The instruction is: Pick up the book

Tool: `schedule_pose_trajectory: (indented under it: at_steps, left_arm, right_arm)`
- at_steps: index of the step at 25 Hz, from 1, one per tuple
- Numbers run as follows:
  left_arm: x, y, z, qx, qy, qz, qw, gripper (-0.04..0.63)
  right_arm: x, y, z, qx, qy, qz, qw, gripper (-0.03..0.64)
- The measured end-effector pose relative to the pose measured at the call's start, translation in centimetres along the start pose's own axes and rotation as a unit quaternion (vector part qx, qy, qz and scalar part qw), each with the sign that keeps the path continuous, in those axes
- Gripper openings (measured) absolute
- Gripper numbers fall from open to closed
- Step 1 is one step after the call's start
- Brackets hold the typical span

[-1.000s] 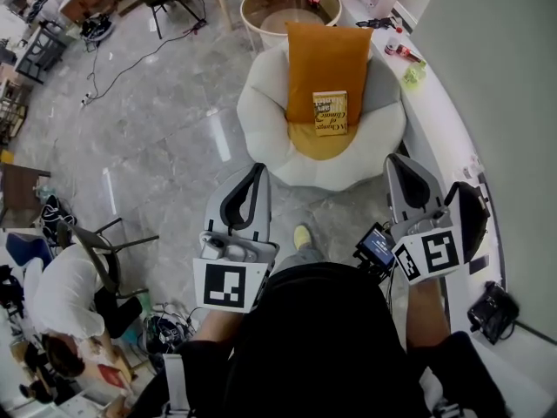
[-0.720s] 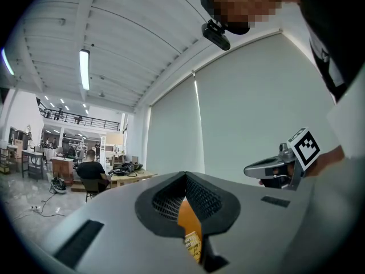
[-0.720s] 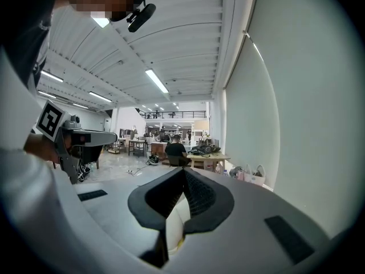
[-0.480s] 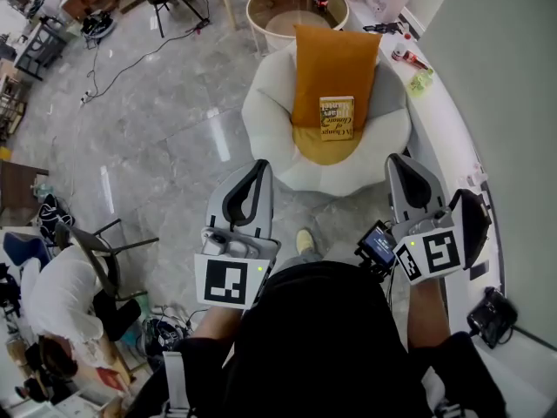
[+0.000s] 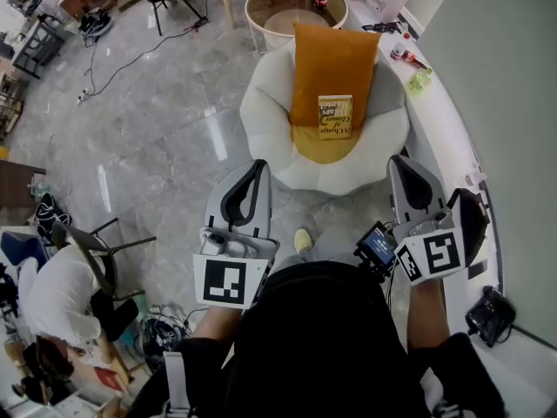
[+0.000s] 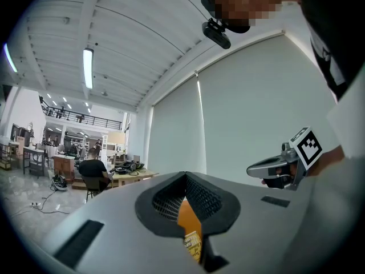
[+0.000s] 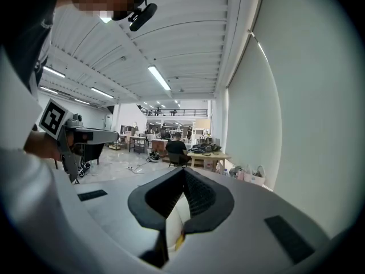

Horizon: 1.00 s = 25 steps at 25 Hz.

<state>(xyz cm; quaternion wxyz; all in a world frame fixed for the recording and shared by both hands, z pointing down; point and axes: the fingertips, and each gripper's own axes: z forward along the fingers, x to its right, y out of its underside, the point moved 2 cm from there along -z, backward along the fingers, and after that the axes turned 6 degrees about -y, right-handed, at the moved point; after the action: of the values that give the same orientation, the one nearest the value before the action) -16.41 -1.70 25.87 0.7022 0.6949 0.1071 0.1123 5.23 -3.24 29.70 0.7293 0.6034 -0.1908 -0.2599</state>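
The book [image 5: 335, 116], yellow with dark print, stands against an orange cushion [image 5: 335, 55] in a round white armchair [image 5: 261, 120]. Both grippers are held side by side short of the chair's front, pointing at it. My left gripper [image 5: 258, 167] is shut and empty. Through the slot under its tips in the left gripper view [image 6: 185, 176] I see the book [image 6: 193, 245] and the cushion [image 6: 187, 218]. My right gripper [image 5: 402, 164] is also shut with nothing in it. In the right gripper view [image 7: 183, 170] the white chair [image 7: 174, 221] shows through the slot.
A round wooden side table [image 5: 261, 3] with bottles stands behind the chair. A white counter [image 5: 444, 120] with small items runs along the right wall. A seated person [image 5: 61, 294] and a chair are at the lower left. Cables lie on the grey floor [image 5: 157, 129].
Both grippers have edged slightly toward the armchair, mostly in the first half second. Their jaws look the same throughout, and the book has not moved.
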Motion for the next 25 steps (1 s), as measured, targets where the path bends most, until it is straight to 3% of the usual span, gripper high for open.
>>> schedule_pose_trajectory:
  at_steps: [25]
  left_arm:
    - [0.3,0.2,0.9,-0.006,-0.001,0.006,1.0,0.011]
  right_arm:
    - [1.1,1.1,0.3,0.003,0.003,0.015,1.0,0.014]
